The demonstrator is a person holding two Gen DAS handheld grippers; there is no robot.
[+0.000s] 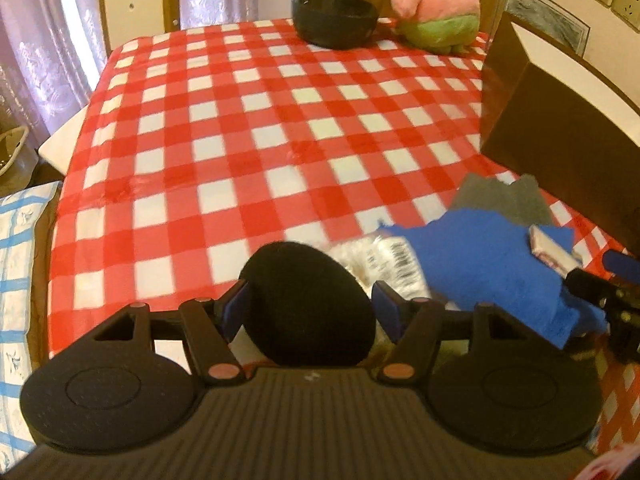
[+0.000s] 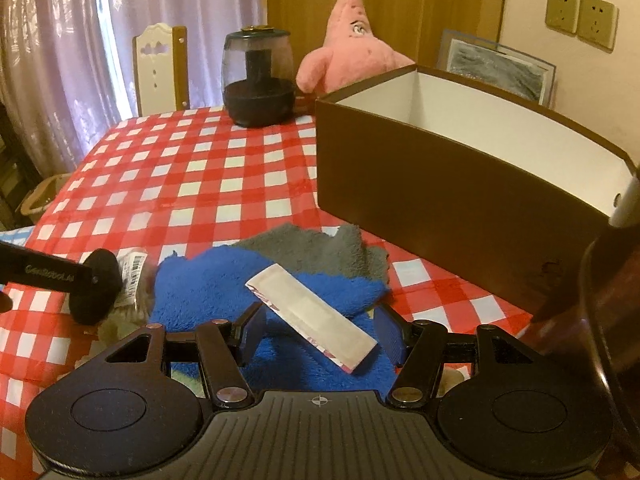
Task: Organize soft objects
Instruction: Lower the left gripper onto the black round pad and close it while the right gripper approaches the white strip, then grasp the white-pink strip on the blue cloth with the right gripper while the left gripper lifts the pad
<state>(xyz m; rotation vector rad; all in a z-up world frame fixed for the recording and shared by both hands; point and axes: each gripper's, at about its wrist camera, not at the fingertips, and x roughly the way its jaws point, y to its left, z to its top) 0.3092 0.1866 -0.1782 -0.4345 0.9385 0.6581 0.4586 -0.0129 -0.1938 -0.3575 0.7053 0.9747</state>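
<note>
Your table carries a red and white checked cloth, and it fills most of both views. Behind it, at 11 o'clock in the right wrist view, lilac curtains hang over a bright window, and a cream chair back stands at the far edge of the table. Two wall sockets sit at 1 o'clock on the pale wall.

At 12 o'clock on the cloth stands a dark round jar with a lid; its lower part looks black, but what is inside I cannot tell. Just beside it, at the right, sits a pink star plush. At 2 o'clock you have a brown cardboard box, open at the top, with white inner walls; its floor is hidden from both cameras.

The soft things lie at 6 o'clock, near the front of the box. A blue towel lies on top of a grey towel, and a flat white packet rests tilted on the blue one.

Your right gripper hangs over the blue towel with the jaws wide apart, and the packet lies between them; whether the pads touch it, I cannot tell. Your left gripper has its jaws closed against both sides of a black round puff, beside a clear bag with a barcode
</note>
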